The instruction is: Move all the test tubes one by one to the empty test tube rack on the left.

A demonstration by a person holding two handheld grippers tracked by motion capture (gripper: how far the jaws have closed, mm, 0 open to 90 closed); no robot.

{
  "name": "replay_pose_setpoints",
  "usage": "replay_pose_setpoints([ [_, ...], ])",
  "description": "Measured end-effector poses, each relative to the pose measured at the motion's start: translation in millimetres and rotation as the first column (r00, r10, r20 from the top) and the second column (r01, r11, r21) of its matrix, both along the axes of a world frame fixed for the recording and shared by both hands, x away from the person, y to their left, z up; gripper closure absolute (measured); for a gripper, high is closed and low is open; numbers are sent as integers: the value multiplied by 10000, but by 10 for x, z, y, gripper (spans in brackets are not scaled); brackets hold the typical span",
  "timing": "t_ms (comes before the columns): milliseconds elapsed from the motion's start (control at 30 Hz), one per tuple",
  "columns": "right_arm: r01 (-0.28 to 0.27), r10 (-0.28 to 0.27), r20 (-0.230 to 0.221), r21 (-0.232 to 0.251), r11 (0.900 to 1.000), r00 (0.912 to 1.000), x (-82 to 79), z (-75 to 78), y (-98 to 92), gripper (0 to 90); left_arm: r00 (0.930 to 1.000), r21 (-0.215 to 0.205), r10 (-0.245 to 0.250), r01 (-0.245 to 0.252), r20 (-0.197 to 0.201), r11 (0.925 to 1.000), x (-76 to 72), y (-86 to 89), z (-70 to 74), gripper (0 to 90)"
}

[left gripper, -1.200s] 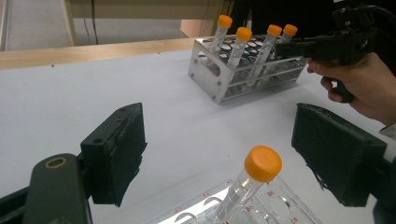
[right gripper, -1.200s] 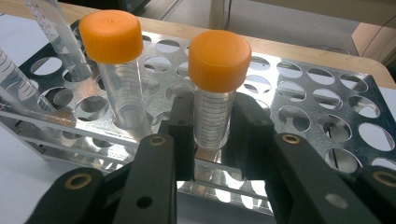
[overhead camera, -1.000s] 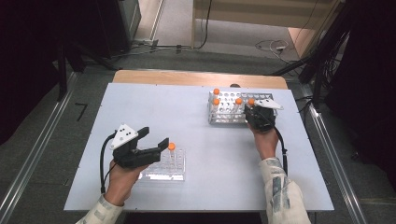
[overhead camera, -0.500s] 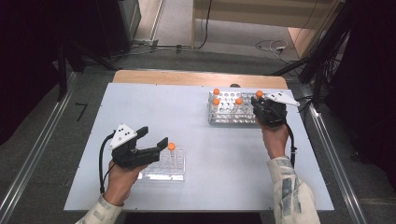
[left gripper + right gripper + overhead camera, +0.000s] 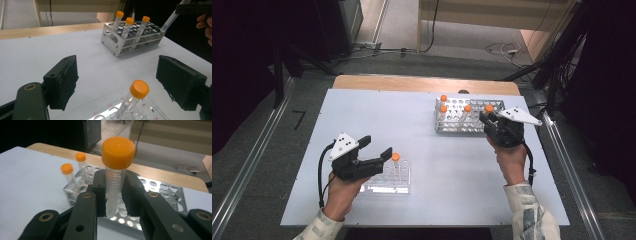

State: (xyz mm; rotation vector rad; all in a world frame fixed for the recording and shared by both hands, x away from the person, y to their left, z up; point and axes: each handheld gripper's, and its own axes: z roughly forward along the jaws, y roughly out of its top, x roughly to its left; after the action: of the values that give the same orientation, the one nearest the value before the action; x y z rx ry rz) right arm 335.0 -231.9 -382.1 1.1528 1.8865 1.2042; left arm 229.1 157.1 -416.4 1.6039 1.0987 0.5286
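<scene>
Right tongs (image 5: 113, 195) clamped on an orange-capped tube (image 5: 115, 170), held upright just above the near right end of the metal rack (image 5: 462, 116) at the far right of the bench (image 5: 362, 115). Three more capped tubes (image 5: 127, 26) stand in that rack. Left tongs (image 5: 117, 82) spread wide, gripping nothing, hovering over the clear rack (image 5: 387, 180), well apart from the metal rack; one capped tube (image 5: 133, 96) sits in it, between the jaws without touching them.
</scene>
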Motion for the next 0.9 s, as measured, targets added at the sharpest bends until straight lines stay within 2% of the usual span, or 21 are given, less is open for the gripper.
replay_pose_setpoints([
  [200, -947, 947, -148, -21, 9955, 9954, -216, -26, 153, 720, 9999, 36, -113, 112, 74, 9999, -23, -21, 19, 178],
  [233, -1266, 1264, -237, -57, 9919, 9917, -273, -54, 217, 720, 9999, 11, -127, 127, 89, 9999, -28, -28, 23, 178],
  [267, -1266, 1264, -237, -57, 9919, 9917, -273, -54, 217, 720, 9998, -4, -161, 161, 113, 9999, -32, -33, 26, 178],
  [400, -1899, 1881, -461, -378, 9811, 9811, -359, -139, 355, 720, 9994, -16, -297, 297, 187, 9996, -56, -46, 47, 185],
  [467, -2174, 2145, -642, -409, 9752, 9746, -394, -183, 417, 719, 9991, -27, -367, 367, 231, 9993, -70, -63, 61, 186],
  [533, -2621, 2575, -933, -404, 9642, 9618, -452, -243, 510, 720, 9985, -14, -472, 472, 284, 9989, -87, -87, 74, 186],
  [567, -2621, 2575, -933, -404, 9642, 9618, -452, -243, 510, 720, 9981, 9, -532, 532, 321, 9986, -97, -101, 80, 186],
  [633, -2884, 2815, -1057, -573, 9558, 9537, -500, -290, 580, 720, 9970, 5, -679, 680, 378, 9977, -114, -133, 91, 186],
  [733, -3314, 3212, -1201, -769, 9403, 9394, -569, -348, 675, 720, 9953, 166, -846, 839, 478, 9963, -145, -188, 106, 186],
  [767, -3579, 3468, -1235, -826, 9301, 9298, -610, -376, 733, 719, 9946, 216, -904, 894, 517, 9958, -154, -207, 109, 186],
  [800, -3579, 3468, -1235, -826, 9301, 9298, -610, -376, 733, 719, 9937, 259, -984, 971, 533, 9949, -165, -225, 114, 186],
  [833, -3782, 3660, -1269, -902, 9213, 9219, -653, -391, 784, 720, 9929, 311, -1049, 1033, 559, 9942, -174, -244, 118, 185],
  [867, -3782, 3660, -1269, -902, 9213, 9219, -653, -391, 784, 720, 9922, 331, -1103, 1085, 584, 9935, -184, -261, 122, 185],
  [900, -3877, 3752, -1298, -894, 9174, 9178, -674, -395, 806, 720, 9913, 334, -1173, 1154, 603, 9928, -194, -281, 126, 186],
])
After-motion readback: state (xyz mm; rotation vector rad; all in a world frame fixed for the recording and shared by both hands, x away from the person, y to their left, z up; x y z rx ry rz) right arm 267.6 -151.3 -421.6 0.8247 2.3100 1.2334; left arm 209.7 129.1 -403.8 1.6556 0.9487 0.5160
